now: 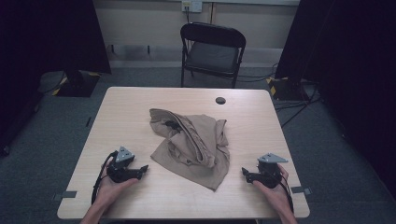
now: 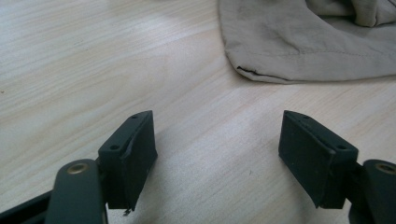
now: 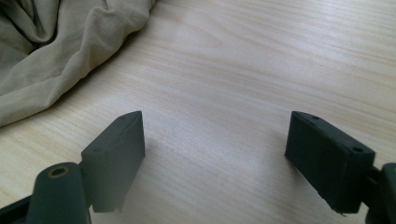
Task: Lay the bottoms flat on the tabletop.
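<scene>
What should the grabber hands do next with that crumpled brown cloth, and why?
Probably ease the left gripper forward to the hemmed edge of the cloth. Both grippers rest open and empty on the table, and the tan cloth lies bunched between them, its hem just ahead of the left jaws.

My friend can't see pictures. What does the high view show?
A crumpled tan cloth lies in the middle of a wooden table. A person's hands hold the left gripper and right gripper on either side of it, not touching it. A black folding chair stands behind the table.
</scene>
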Demonstrator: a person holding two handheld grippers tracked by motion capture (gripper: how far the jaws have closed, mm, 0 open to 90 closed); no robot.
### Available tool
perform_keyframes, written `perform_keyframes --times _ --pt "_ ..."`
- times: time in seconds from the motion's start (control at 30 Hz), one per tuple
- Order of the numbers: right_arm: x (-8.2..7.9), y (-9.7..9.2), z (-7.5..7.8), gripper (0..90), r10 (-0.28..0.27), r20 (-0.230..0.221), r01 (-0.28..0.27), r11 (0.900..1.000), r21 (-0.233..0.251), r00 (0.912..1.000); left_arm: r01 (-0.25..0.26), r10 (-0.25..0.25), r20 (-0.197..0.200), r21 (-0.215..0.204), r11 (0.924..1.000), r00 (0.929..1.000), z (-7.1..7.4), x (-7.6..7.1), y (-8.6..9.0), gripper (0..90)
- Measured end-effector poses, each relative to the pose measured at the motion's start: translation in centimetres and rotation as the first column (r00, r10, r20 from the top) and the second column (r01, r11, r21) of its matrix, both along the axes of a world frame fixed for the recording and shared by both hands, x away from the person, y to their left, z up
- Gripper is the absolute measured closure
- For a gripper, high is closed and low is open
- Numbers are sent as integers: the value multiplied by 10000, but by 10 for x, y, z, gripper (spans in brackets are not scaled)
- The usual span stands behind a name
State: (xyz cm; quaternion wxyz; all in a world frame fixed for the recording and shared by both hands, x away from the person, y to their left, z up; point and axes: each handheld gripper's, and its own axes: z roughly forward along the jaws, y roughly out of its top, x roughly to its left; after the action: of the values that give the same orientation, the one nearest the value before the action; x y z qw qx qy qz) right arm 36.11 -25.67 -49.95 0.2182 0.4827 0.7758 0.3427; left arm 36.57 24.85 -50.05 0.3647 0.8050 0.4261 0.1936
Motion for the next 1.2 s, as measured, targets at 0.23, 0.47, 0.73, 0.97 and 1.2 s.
perform_keyframes --times 0.23,0.47,0.73,0.97,1.2 --pt "0 0 0 189 0 1 0 10000 1 10000 -77 77 -34 -24 10000 10000 0 1 -1 247" --pt "0 0 0 187 16 -29 -16 10000 66 10000 -184 184 -61 16 9998 9998 1 3 -1 260" --pt "-1 5 3 229 289 -295 -279 9989 364 9991 -269 259 -373 -260 9993 9990 4 0 2 324" --pt "0 21 17 263 686 -46 -677 9921 1054 9976 -171 141 -401 -743 9971 9991 11 2 4 390" --pt "16 47 42 384 1332 501 -1396 9775 1583 9898 98 -110 -72 -1541 9880 9999 35 24 -11 483"
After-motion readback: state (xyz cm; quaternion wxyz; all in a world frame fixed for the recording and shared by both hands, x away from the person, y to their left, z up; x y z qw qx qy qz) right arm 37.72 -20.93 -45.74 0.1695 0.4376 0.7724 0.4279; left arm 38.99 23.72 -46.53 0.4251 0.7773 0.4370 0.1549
